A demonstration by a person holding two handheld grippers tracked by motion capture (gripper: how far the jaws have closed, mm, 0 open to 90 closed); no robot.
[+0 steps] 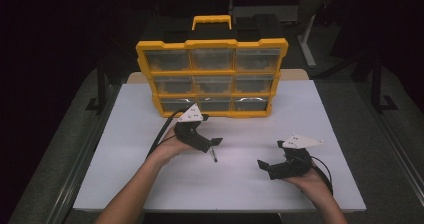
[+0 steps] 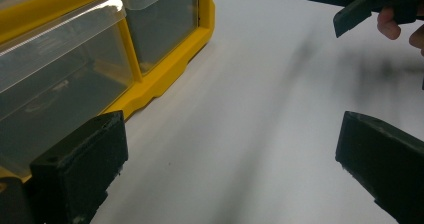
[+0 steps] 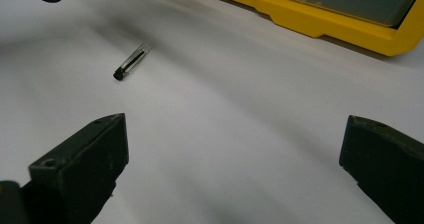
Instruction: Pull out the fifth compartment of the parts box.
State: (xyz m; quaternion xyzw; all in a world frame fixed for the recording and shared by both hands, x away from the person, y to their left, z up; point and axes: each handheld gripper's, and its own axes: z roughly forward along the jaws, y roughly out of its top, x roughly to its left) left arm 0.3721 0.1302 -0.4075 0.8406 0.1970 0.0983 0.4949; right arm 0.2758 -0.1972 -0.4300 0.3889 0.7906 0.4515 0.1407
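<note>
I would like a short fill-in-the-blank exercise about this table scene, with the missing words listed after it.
1. The drawer organizer has a frame of ____ colour.
2. The small dark screw lies on the ____ table.
3. The jaws of the left gripper and the right gripper both stand ____.
4. The organizer holds ____ rows of drawers.

Missing words: yellow; white; open; three

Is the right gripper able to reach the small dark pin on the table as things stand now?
Probably yes. The right gripper is open, and bare white table lies between its jaws and the pin. The left gripper hovers close to the pin and might crowd it.
</note>
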